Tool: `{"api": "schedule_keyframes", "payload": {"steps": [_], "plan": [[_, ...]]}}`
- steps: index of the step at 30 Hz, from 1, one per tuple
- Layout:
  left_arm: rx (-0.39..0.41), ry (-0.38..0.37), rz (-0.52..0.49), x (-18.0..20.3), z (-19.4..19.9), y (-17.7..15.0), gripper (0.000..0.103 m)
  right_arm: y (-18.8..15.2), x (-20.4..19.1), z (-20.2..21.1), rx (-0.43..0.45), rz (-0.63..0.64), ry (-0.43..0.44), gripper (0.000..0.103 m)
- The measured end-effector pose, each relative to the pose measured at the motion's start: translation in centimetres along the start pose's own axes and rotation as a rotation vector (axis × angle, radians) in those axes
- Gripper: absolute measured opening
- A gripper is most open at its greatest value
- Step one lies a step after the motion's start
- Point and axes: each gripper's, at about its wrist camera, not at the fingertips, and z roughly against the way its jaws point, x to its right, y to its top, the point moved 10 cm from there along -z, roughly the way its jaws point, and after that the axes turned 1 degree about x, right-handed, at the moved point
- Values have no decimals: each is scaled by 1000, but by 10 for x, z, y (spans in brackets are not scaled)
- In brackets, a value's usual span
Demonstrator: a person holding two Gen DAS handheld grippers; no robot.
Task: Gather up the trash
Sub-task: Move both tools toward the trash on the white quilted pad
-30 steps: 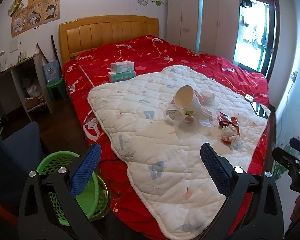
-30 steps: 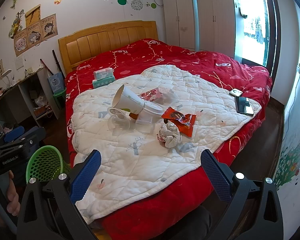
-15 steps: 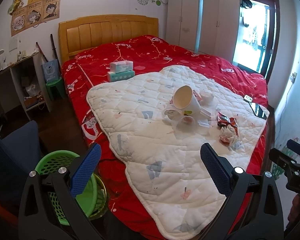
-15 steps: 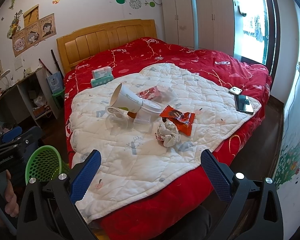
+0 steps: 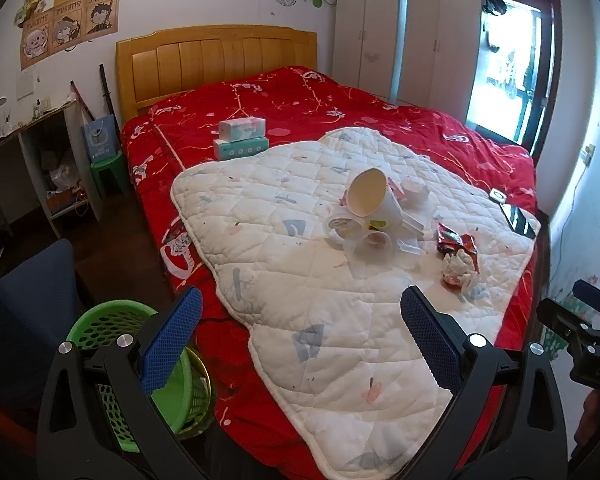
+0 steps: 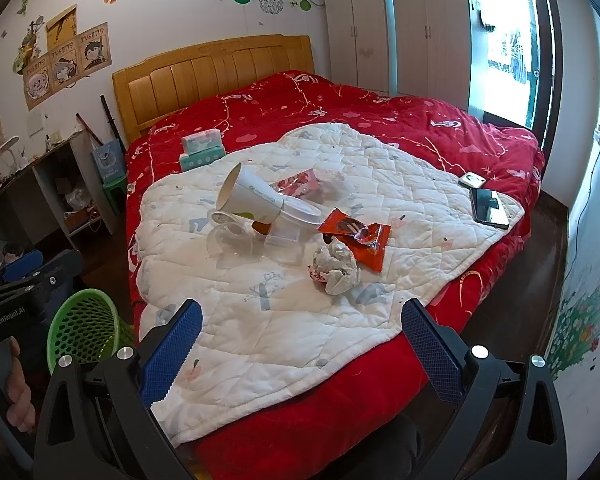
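**Both grippers hanging open short of the litter**

In the right wrist view the right gripper (image 6: 301,334) is filling the bottom of the frame, its 2 blue pads (image 6: 171,350) spread wide with nothing between them, aimed over the near edge of the white quilt (image 6: 284,320). In the left wrist view the left gripper (image 5: 301,334) is likewise gaping and carrying nothing. Both are sitting well apart from the trash, which suggests an approach not yet begun.

At lower left in both views, a green basket (image 6: 82,326) is standing on the floor just beside the bed, probably put there to take the litter. At the left edge of the right view, a hand (image 6: 18,392) is gripping the other tool, whose body is showing the lettering "GenRobot.AI".

Further up, around mid-frame, the trash is lying bunched on the quilt: a crumpled paper wad (image 6: 336,266) touching a red wrapper (image 6: 358,236), then clear plastic cups (image 6: 230,238) on their sides, with a white paper cup (image 6: 248,196) tipped across a lidded tub (image 6: 298,214). The wad, nearest and softest, looks the easiest first pick.

At right, a phone (image 6: 488,206) is resting near the quilt's edge; it is not trash.

Beyond, 2 tissue packs (image 6: 202,148) are stacked on the red cover. On the wall at upper left, posters (image 6: 66,66) are carrying lettering too stylised to read.
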Motion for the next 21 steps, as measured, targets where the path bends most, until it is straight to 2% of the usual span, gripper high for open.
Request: {"api": "schedule_keyframes", "payload": {"steps": [21], "plan": [[-42, 5, -25, 6, -35, 7, 98, 6, 10, -28, -39, 19, -12, 97]]}}
